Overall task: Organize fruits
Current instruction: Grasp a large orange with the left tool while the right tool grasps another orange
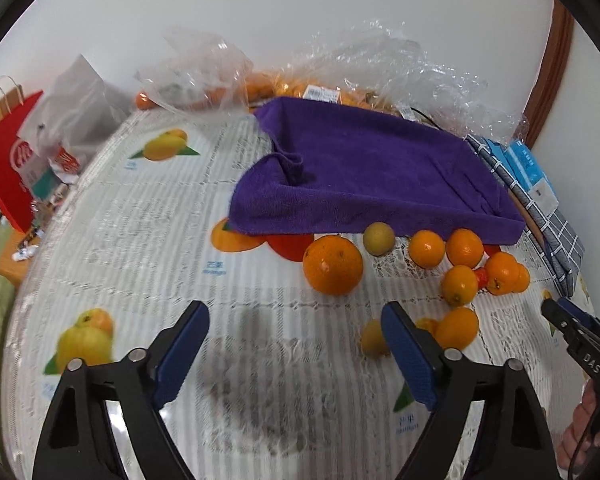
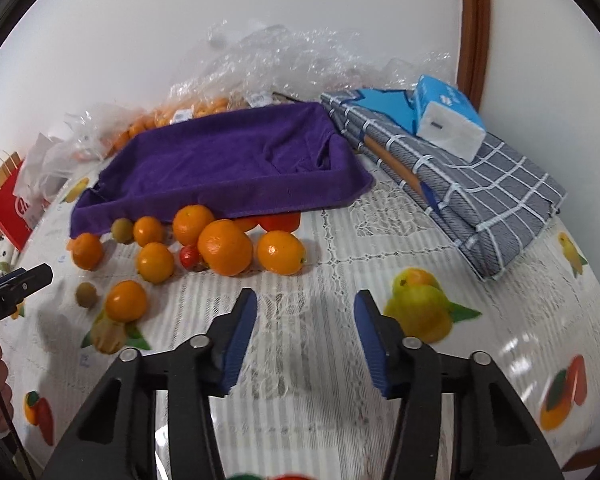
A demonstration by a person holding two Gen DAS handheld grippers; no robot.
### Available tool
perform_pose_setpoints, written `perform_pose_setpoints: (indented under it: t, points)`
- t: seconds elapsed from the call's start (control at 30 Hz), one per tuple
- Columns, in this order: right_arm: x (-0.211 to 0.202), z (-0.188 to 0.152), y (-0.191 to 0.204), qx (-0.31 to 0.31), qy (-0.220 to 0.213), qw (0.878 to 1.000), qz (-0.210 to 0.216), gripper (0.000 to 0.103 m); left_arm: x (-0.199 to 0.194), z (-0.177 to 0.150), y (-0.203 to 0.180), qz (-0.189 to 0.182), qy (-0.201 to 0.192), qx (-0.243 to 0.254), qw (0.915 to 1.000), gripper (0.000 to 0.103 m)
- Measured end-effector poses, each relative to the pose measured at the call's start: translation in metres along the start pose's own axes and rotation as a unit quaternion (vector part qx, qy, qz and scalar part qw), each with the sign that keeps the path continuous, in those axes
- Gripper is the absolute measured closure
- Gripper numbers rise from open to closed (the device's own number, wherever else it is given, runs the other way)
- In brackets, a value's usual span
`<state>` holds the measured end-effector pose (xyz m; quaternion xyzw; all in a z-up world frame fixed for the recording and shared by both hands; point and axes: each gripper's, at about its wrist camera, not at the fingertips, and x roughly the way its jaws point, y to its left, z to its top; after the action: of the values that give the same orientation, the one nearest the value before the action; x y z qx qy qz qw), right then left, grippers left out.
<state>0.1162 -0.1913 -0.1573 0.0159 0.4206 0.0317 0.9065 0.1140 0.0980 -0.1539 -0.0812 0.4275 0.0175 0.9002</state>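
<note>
**Inspector:** Your left gripper [image 1: 294,354] hangs over bare tablecloth [image 1: 148,216], jaws apart, nothing between the pads. Your right gripper [image 2: 306,336] is the same: jaws apart with a narrower gap, empty, over the cloth. Neither touches any fruit.

**Operator:** Where does the fruit lie?

**Inspector:** Loose on the table, clustered along the near edge of the purple towel [image 2: 228,164], which appears to be draped over a shallow tray. The large orange [image 1: 333,264] sits just ahead of your left gripper. Beside it is a small yellow-green fruit [image 1: 379,238], and further right a bunch of smaller oranges [image 1: 464,248], several touching one another. A small red fruit [image 2: 190,258], possibly a tomato, is wedged among them. One more orange [image 2: 126,301] and a brownish-green fruit [image 2: 86,294] lie apart, nearer you. More oranges remain bagged in clear plastic [image 1: 400,68] behind the towel.

**Operator:** How will they handle?

**Inspector:** My judgement: the oranges are firm, round and moderately heavy, so they will roll if you nudge them. Take each across its widest middle, pads on opposite sides, and close gently. The large orange needs your jaws near their widest. The red fruit looks soft and thin-skinned; squeeze lightly or it may split. Free the outer oranges first, since the touching ones will scatter.
</note>
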Motion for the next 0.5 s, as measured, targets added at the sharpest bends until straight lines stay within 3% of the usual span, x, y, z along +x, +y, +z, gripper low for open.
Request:
perform_pose_setpoints:
  t: [0.27,0.37,0.5]
  points:
    - [0.04,0.011,0.008,-0.026,0.02,0.999,0.011,0.058,0.034,0.017,-0.005,-0.029,0.014,0.008,0.9994,0.034]
    - [0.05,0.012,0.008,-0.029,0.028,0.999,0.012,0.058,0.047,0.017,-0.01,-0.041,0.028,0.018,0.9986,0.046]
    - [0.056,0.016,0.01,-0.038,0.02,0.999,0.009,0.058,0.049,0.015,-0.016,-0.039,0.008,0.047,0.9981,0.056]
